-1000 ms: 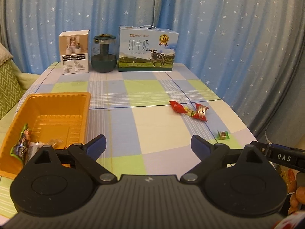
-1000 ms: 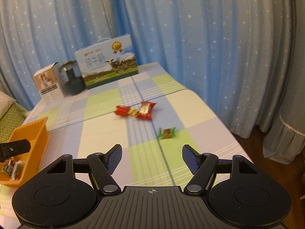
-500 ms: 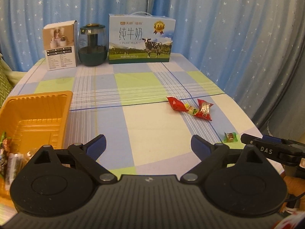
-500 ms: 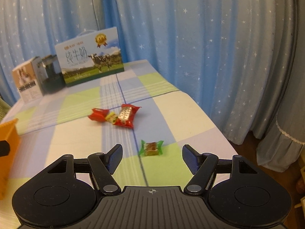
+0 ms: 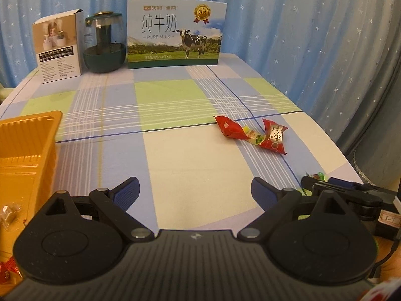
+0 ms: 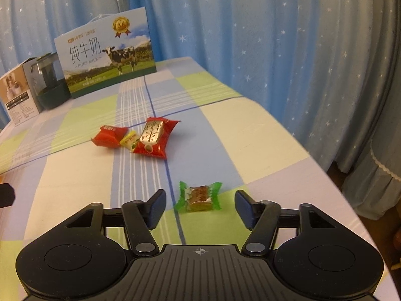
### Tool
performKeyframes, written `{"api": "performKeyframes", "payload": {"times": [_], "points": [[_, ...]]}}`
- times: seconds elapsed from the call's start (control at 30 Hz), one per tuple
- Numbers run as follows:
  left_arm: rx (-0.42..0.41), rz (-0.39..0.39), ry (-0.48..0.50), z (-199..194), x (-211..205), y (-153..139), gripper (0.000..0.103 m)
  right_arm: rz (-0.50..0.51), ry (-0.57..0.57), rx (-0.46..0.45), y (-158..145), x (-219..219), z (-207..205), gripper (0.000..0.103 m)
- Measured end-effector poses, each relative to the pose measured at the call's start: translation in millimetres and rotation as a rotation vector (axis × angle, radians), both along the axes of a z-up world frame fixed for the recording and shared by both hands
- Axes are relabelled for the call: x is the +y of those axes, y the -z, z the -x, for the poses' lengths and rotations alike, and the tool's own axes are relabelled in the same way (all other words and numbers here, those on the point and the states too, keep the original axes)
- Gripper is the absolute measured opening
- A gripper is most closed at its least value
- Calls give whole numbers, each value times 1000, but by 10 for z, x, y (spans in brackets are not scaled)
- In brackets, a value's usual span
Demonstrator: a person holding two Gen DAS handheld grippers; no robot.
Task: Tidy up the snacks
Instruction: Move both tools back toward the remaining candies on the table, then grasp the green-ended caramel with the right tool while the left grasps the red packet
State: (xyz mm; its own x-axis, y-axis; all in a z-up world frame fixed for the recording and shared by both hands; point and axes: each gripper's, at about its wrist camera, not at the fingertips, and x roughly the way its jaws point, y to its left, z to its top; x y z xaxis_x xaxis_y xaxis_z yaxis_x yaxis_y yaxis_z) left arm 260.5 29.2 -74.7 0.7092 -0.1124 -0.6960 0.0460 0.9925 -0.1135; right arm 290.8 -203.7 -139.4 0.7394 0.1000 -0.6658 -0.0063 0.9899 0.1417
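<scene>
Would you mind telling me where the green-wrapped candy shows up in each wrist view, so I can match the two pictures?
Left wrist view: green-wrapped candy at the far right, mostly hidden behind the right gripper's finger.
Right wrist view: green-wrapped candy low in the centre, lying between the open fingers of the right gripper, untouched.
Shared landmark: the milk box at the table's far end.

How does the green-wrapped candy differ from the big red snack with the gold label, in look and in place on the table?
The green-wrapped candy is small, with green twisted ends and a brown middle; the red snack with the gold label is larger, a red pillow pack. The green candy lies alone; the red snack lies against a small yellow candy. The green candy sits between the open fingers of the right gripper, which have just been closing; the red snack lies farther off. Both rest on the checked tablecloth.
</scene>
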Motion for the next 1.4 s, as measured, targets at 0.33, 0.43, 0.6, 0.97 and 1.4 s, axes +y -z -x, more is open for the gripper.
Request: {"api": "performKeyframes", "payload": {"times": [0.33, 0.43, 0.6, 0.97, 1.4], "points": [[6, 4, 14, -101, -41, 44, 95, 34, 10, 6, 5, 44, -28, 28], [3, 0, 21, -149, -72, 48, 95, 29, 9, -8, -73, 32, -4, 27], [-23, -7, 41, -315, -160, 30, 95, 6, -8, -42, -281, 12, -35, 27], [-58, 31, 55, -897, -331, 86, 87, 2, -35, -67, -405, -42, -404, 27], [-13, 55, 61, -1396, -494, 460, 61, -28, -18, -61, -325, -80, -592, 27]]}}
